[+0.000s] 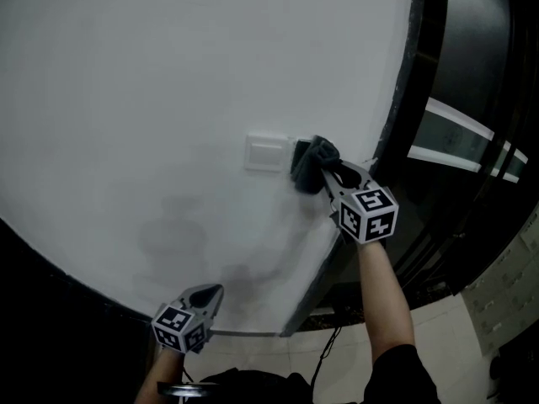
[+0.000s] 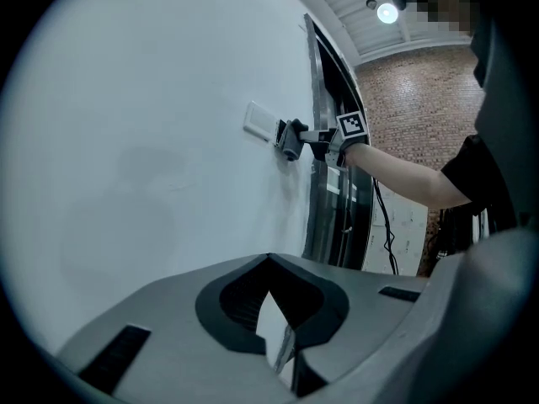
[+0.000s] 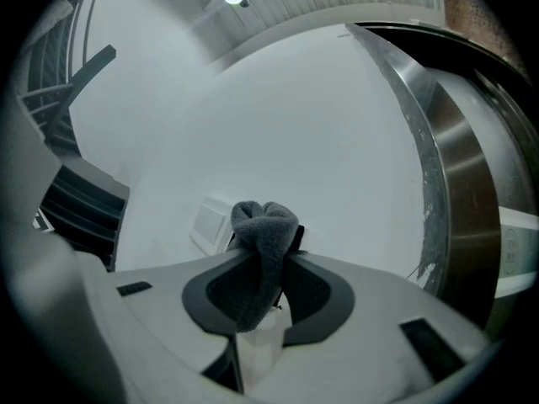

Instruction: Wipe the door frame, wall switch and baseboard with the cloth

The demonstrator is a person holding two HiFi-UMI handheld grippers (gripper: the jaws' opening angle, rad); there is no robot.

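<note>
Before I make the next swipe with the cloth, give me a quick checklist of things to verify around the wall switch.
1. Grip on the cloth by the right tool: ok, jaws shut on it.
2. Contact with the wall: ok, the cloth looks pressed against it.
3. Cloth over the wall switch: not ok, it sits just beside the plate, on the door frame side.
4. The left tool out of the way: ok, held low, shut and empty.
5. Switch plate wiped: cannot tell.
</note>
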